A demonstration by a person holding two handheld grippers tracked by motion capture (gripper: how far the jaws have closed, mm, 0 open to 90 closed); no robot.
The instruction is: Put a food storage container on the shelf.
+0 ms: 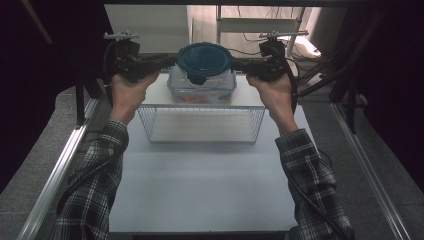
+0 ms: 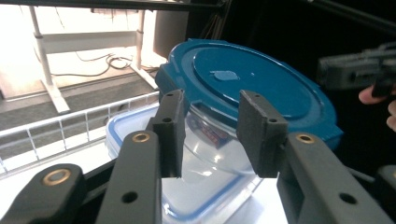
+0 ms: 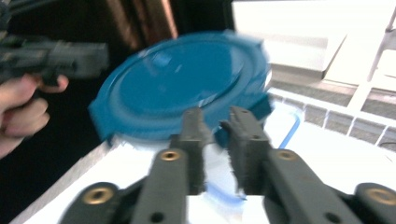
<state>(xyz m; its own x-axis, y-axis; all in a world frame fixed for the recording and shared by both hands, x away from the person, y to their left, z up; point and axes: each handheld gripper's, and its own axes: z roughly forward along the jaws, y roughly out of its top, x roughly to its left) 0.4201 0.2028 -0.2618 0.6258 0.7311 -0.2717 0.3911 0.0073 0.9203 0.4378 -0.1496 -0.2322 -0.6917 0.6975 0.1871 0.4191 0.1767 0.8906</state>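
Two tongs flank the round container with its blue lid (image 1: 204, 58), held above the rectangular clear box (image 1: 202, 89) at the bench's (image 1: 200, 190) far edge, behind the wire basket (image 1: 202, 123). Left tongs (image 2: 215, 133): partly open, pads either side of the glass bowl wall under the lid rim; contact unclear. Right tongs (image 3: 215, 149): nearly closed at the lid's edge tab, blurred, grip not confirmable.

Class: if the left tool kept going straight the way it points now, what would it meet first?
Probably the blue lid and the clear bowl under it, directly ahead of the left tool.
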